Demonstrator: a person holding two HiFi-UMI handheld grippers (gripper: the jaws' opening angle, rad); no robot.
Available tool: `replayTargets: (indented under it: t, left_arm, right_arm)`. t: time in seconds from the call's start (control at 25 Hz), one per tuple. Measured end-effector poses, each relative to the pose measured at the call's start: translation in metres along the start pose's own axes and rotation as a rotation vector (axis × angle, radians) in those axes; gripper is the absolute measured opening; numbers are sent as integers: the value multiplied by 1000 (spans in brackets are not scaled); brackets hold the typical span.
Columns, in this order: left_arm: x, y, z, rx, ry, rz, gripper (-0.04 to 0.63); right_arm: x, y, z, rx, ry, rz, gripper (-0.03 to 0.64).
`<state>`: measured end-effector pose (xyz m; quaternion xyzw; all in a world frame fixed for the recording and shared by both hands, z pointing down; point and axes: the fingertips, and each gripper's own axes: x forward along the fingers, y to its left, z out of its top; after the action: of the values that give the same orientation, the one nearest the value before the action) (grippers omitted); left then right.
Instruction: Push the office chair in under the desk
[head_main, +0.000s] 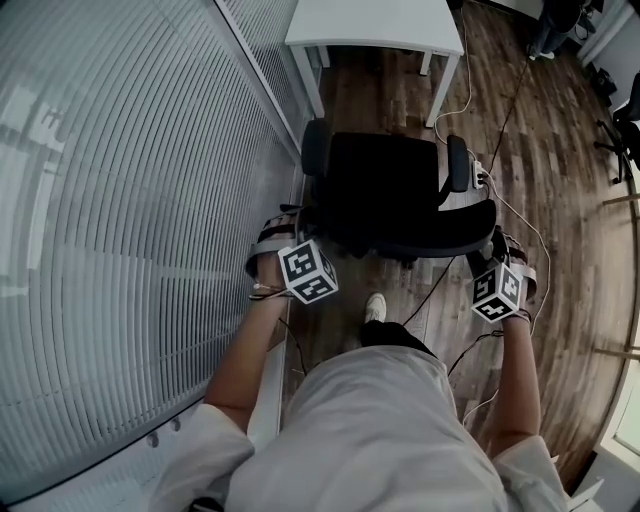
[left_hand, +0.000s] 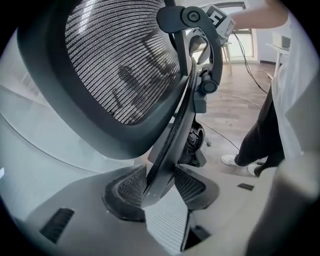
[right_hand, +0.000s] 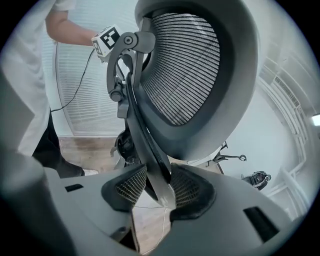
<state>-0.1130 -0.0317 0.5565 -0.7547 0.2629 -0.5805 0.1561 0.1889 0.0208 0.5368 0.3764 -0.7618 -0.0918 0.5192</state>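
Observation:
A black office chair (head_main: 390, 190) stands on the wood floor in front of a white desk (head_main: 375, 25), its seat toward the desk. Its curved backrest (head_main: 430, 240) faces me. My left gripper (head_main: 300, 228) is shut on the backrest's left edge, and my right gripper (head_main: 497, 248) is shut on its right edge. In the left gripper view the backrest's frame edge (left_hand: 165, 165) runs between the pads (left_hand: 125, 187) of the left gripper (left_hand: 159, 187), with the mesh (left_hand: 120, 60) above. The right gripper (right_hand: 159, 187) shows the same hold, the frame (right_hand: 150, 155) squeezed between its pads (right_hand: 187, 187).
A glass wall with blinds (head_main: 120, 200) runs close along the left. Cables (head_main: 520, 215) trail over the floor right of the chair. My foot (head_main: 374, 308) is just behind the chair base. Another chair (head_main: 625, 130) stands at the far right, a person (head_main: 555, 25) at the top right.

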Motion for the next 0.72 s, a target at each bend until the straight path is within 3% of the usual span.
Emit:
replayTargets:
  t: [0.72]
  left_arm:
    - [66,80,22,-45,38,23,190]
  right_arm:
    - [71,-85,11,-23,-47,8,167]
